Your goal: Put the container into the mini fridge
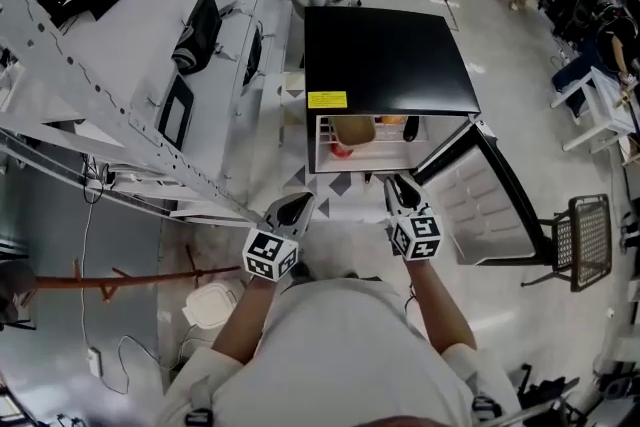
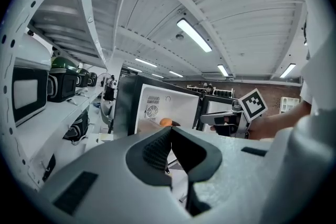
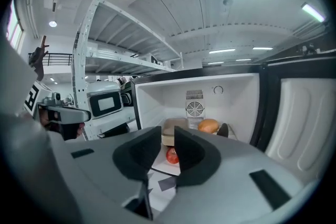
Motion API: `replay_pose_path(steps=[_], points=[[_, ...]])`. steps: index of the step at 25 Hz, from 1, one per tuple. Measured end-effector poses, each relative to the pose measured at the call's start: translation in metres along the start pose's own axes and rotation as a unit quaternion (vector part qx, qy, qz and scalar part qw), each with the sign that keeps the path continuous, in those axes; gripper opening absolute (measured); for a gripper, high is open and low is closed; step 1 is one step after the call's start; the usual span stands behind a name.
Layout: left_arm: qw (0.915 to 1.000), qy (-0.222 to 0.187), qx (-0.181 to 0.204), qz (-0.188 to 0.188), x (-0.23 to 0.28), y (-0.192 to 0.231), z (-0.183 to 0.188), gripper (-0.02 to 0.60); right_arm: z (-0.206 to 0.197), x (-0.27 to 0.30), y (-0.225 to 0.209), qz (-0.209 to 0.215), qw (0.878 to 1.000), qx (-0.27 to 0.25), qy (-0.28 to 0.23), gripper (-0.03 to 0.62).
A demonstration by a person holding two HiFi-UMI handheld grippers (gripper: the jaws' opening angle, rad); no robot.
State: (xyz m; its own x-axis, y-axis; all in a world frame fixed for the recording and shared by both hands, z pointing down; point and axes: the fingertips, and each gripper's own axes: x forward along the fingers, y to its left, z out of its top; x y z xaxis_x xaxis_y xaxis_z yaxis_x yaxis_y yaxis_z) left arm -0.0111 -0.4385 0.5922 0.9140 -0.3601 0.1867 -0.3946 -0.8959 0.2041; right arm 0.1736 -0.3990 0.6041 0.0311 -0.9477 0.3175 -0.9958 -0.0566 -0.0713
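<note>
The black mini fridge [image 1: 385,55] stands on the floor with its door [image 1: 480,205] swung wide open to the right. On its shelf sits a beige lidded container [image 3: 173,131], also seen as the container [image 1: 353,130] in the head view. A red round item [image 3: 172,155] lies below it and an orange one [image 3: 208,126] beside it. My right gripper [image 3: 168,136] hovers in front of the opening, its jaws a narrow gap apart with nothing between them. Level with it to the left, my left gripper [image 2: 171,131] has its jaws touching and holds nothing.
A long white rack [image 1: 130,65] with microwaves and black appliances runs along the left. A black mesh chair [image 1: 590,235] stands right of the open door. A white round appliance [image 1: 212,305] sits on the floor at lower left.
</note>
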Motion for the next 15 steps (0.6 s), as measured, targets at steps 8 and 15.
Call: replay_pose_path(steps=[8, 15], points=[[0.9999, -0.005, 0.01, 0.011, -0.004, -0.027, 0.01, 0.005, 0.018, -0.043, -0.023, -0.005, 0.999, -0.018, -0.04, 0.024], [0.9995, -0.01, 0.011, 0.027, -0.01, -0.031, 0.015, 0.005, 0.029, -0.061, -0.017, 0.026, 0.998, -0.033, -0.054, 0.006]])
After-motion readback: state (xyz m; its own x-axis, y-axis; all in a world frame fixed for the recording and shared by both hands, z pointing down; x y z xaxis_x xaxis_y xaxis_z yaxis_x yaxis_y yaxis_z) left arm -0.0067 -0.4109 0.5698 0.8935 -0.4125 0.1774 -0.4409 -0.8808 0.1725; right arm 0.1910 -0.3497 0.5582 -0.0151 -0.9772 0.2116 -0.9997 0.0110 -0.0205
